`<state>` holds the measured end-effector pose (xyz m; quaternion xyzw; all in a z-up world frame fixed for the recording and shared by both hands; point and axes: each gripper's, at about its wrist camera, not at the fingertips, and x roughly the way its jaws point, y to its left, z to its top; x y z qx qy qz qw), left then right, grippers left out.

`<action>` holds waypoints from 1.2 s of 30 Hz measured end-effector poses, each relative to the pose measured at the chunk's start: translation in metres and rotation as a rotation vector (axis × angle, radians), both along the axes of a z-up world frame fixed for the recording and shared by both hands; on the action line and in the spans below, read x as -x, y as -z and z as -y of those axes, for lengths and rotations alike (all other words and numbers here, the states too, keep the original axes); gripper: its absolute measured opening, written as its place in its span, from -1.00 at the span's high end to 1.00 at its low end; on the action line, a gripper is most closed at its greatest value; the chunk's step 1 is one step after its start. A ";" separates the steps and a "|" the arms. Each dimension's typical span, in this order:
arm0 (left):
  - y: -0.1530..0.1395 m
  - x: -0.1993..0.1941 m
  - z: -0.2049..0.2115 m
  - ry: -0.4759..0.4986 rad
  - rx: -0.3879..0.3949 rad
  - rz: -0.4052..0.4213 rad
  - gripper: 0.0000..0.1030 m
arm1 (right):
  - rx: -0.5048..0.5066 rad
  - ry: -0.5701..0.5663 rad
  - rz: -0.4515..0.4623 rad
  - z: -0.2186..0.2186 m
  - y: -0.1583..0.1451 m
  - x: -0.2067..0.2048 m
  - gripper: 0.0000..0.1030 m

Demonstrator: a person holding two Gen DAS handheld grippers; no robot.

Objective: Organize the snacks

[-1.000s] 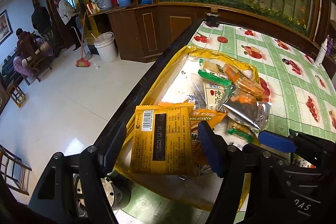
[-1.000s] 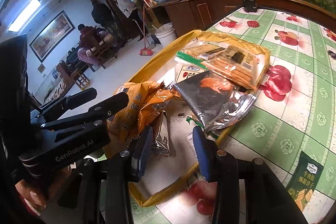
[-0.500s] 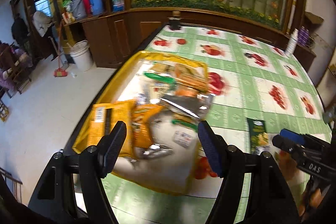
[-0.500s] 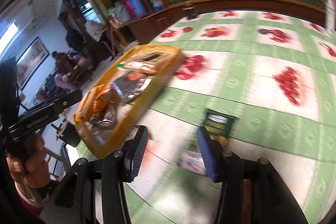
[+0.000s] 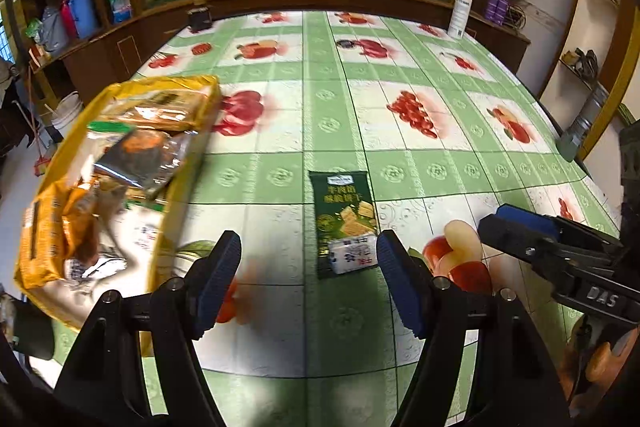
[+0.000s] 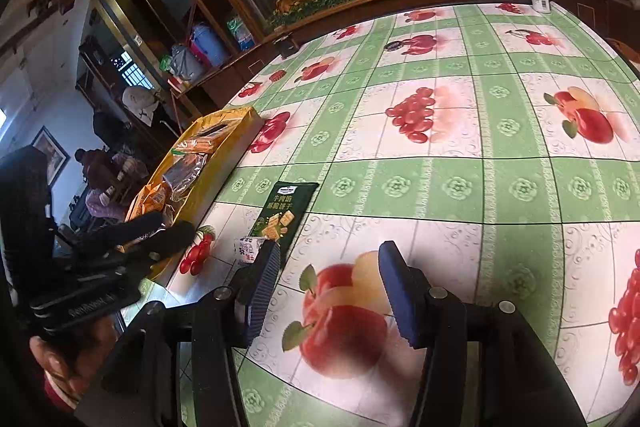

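A yellow tray (image 5: 188,187) at the table's left edge holds several snack packets, among them an orange bag (image 5: 52,243) and a silver packet (image 5: 140,159). A dark green cracker packet (image 5: 344,203) lies flat on the tablecloth with a small white packet (image 5: 354,257) on its near end. My left gripper (image 5: 310,267) is open and empty, just short of these two. My right gripper (image 6: 326,287) is open and empty over the cloth, right of the green packet (image 6: 280,215) and the white packet (image 6: 248,251). The tray shows at the left in the right wrist view (image 6: 224,163).
A green fruit-print tablecloth (image 5: 400,147) covers the table. A white spray bottle (image 5: 460,11) and a small dark jar (image 5: 200,19) stand at the far edge. A grey flashlight (image 5: 580,127) stands at the right edge. A wooden cabinet lies beyond, people far left.
Both grippers have swung right, away from the tray, toward the green packet on the cloth. The orange bag lies in the tray, clear of my left gripper.
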<state>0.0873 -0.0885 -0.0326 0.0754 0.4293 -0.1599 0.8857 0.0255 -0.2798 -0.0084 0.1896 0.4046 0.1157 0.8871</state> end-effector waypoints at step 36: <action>0.018 0.005 -0.058 -0.050 0.096 -0.101 0.44 | 0.197 -0.110 -0.125 -0.105 0.024 -0.074 -0.28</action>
